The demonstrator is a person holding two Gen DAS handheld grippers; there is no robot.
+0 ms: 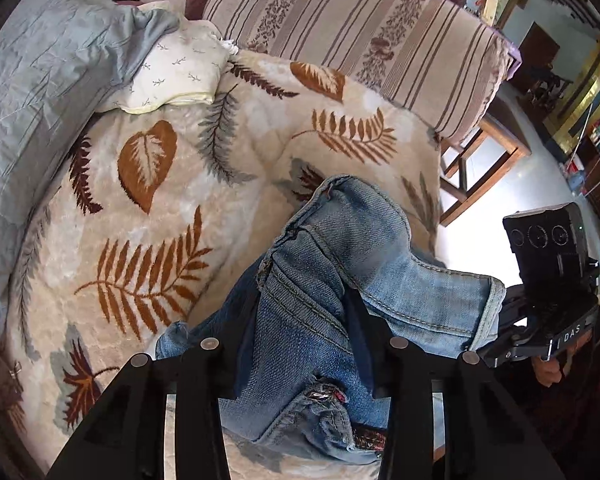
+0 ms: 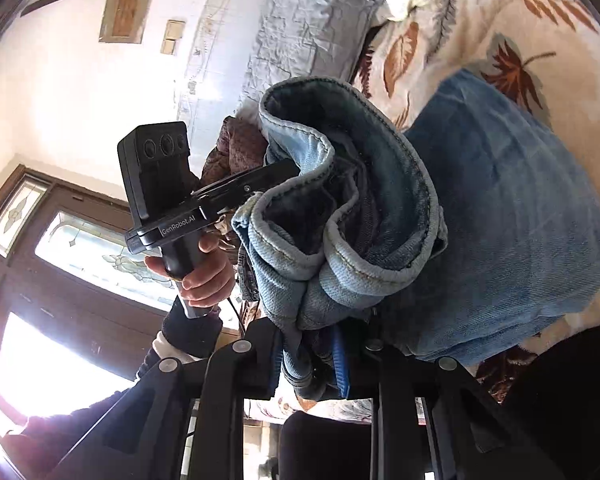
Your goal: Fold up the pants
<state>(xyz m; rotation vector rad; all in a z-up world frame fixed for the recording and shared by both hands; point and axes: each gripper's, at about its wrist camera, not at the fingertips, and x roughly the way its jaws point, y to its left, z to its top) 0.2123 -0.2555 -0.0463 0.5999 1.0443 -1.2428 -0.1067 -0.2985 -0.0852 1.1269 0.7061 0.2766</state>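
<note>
- Fingers (image 1: 236, 344) of left gripper (image 1: 300, 360) clamped on a bunched fold of the jeans (image 1: 340, 264), seemingly near the waistband, a seam and a frayed red-lined patch showing between them.
- Fingers (image 2: 342, 364) of right gripper (image 2: 320, 356) likewise pressed together on denim, pinching a wad of cloth just below the open leg cuffs (image 2: 340, 216), blue pad visible against the fabric.
- Jeans held off the bed by both grips, doubled over and bunched; probably gathered this way so the length can be carried as one piece and laid down flat.
- Left of the jeans in the left wrist view: leaf-patterned blanket (image 1: 148, 208) spread over the bed, likely the landing surface for the fold.
- Farther left: grey quilt (image 1: 40, 80) and a small white pillow (image 1: 180, 68), near the far edge, well apart from the jeans.
- Far and right: striped cushion (image 1: 360, 40) along the bed's back.
- Right edge: right gripper's body (image 1: 548, 280) just beside the jeans, both devices close together, suggesting the two ends are being brought to meet.
- Judged stage: mid-fold, garment not yet laid flat.
</note>
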